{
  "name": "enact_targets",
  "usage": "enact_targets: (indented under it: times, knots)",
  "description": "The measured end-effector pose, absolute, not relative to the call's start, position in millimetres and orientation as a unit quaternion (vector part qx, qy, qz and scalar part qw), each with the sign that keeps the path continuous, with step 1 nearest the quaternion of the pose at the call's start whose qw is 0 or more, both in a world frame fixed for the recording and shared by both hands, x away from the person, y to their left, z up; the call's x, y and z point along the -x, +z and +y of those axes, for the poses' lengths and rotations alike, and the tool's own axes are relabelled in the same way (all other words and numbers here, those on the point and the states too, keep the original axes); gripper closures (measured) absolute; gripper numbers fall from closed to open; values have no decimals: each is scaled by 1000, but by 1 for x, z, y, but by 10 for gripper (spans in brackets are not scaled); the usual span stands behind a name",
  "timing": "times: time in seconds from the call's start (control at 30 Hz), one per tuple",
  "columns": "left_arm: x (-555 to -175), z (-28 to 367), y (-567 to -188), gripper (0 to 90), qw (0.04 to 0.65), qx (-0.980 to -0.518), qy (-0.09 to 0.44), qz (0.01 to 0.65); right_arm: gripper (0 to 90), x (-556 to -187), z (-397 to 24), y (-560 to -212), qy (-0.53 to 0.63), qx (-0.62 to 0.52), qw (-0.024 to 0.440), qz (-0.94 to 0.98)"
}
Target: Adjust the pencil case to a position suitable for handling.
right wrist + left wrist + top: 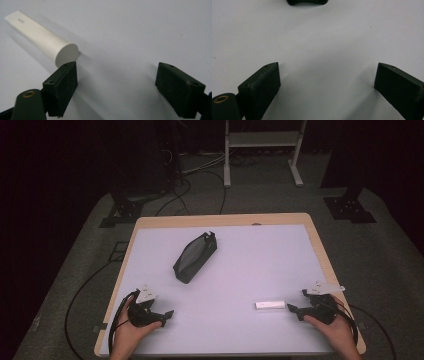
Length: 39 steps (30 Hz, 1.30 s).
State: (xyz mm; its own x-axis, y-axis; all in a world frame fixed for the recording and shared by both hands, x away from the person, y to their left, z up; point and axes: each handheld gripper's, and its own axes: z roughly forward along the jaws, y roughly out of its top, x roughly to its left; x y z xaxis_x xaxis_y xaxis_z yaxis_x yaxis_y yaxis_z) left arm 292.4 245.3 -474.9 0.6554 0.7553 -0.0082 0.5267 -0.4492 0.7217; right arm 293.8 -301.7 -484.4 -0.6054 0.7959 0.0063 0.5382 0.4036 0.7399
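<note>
at the near edge of the worktop, both tongs spread and empty

near the worktop's near left corner, the left hand [131,330] comes up from the near edge and holds the left tongs [169,314] low over the surface, aimed toward the worktop's middle. in the left gripper view its two black jaws stand wide apart over bare white surface with nothing between them, and the dark end of the pouch [307,2] shows far ahead of them.

near the near right corner, the right hand [336,329] holds the right tongs [292,308] low as well, aimed leftward along the near edge. its jaws are spread wide and pinch nothing. the white tube [270,305] lies flat on the worktop just ahead of those tongs, a little in from the near edge and right of its midpoint; in the right gripper view the tube's round end [66,54] sits right at the tip of one jaw, outside the gap. whether it touches that jaw cannot be told.

the black pouch [195,257] lies slantwise left of centre, toward the far edge, well apart from both tongs.

the worktop [260,255] has a white sheet over a pale wooden board. around it lies grey carpet with black cables [180,195], a white metal stand [262,150] beyond the far edge, and a dark room.
</note>
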Motion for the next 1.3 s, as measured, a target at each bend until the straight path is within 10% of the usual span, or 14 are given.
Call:
enact_targets:
  times: [1.3]
  knots:
    - [-324, 227, -430, 166, 383, -826, 167, 379, 169, -294, -302, -484, 364, -407, 177, 819]
